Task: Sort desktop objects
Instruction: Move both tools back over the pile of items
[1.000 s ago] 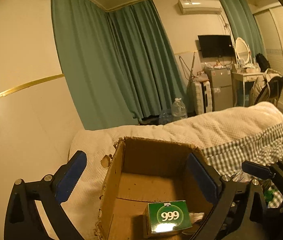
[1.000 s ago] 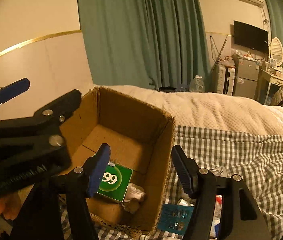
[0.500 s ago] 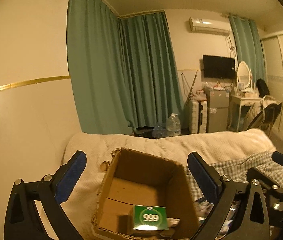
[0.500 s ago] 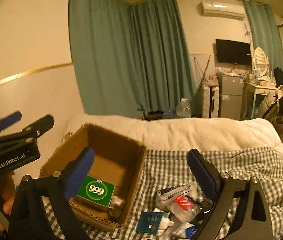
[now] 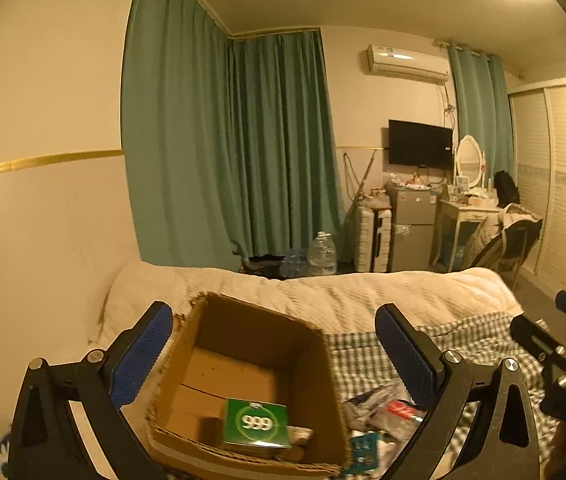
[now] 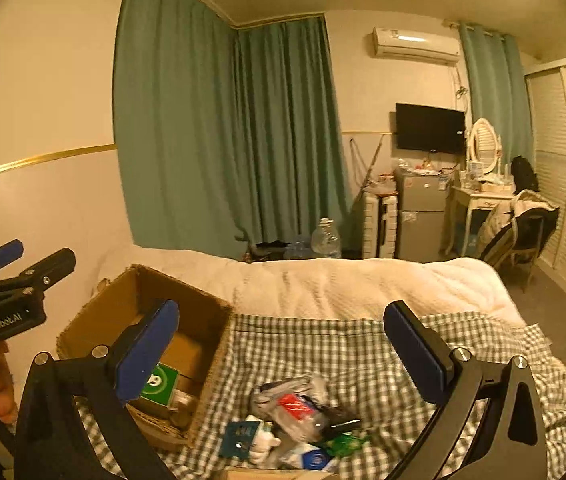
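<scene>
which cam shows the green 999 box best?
Left wrist: the green 999 box lies in the cardboard box, its printed face fully readable and unobstructed. In the right wrist view the same green box is half hidden behind that claw's left finger.

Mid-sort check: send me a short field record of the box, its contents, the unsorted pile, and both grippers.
box: cardboard box, open-topped, on the bed beside the checked cloth
in box: green 999 carton, plus a pale crumpled item
unsorted: pile of small items on the checked cloth, outside the box
left gripper: open, nothing between its jaws
right gripper: open, jaws just widened, nothing between them
</scene>
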The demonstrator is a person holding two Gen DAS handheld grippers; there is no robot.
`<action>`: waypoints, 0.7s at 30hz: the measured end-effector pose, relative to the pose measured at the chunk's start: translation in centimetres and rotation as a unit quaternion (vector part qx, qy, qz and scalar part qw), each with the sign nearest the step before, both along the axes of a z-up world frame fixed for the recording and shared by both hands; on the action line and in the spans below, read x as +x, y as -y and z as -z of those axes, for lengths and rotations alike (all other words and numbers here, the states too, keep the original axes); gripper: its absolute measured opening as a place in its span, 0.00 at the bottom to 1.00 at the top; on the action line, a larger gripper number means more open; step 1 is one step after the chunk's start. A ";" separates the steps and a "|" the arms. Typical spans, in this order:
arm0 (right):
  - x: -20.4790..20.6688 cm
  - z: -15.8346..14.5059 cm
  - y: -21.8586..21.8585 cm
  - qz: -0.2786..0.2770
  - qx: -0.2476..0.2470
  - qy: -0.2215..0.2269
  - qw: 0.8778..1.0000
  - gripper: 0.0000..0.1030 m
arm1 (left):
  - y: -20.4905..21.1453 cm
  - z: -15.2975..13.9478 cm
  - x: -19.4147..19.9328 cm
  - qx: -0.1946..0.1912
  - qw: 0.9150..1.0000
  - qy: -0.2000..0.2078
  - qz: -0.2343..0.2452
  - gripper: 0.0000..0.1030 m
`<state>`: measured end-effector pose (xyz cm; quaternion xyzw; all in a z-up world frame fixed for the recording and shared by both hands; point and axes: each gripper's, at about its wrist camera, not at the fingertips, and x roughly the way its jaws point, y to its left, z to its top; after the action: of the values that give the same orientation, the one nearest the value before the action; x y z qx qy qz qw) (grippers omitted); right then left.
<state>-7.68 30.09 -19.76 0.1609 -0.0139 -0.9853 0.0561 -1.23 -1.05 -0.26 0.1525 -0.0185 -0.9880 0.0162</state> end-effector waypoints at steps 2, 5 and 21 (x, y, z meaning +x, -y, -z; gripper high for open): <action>0.3 0.2 -0.3 0.005 0.008 0.006 1.000 1.00 | -0.8 0.2 0.2 -0.001 1.000 0.008 0.013 1.00; 0.1 0.7 -0.6 0.001 0.021 0.023 1.000 1.00 | -2.0 0.9 0.4 -0.007 1.000 0.017 0.021 1.00; 1.0 5.2 -2.2 0.008 0.075 0.090 0.993 1.00 | -3.5 5.1 1.4 0.047 0.994 0.070 0.073 1.00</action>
<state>-6.68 32.33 -24.96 0.2524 0.0536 -0.9655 0.0342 0.16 2.43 -5.34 0.2200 0.0159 -0.9733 -0.0641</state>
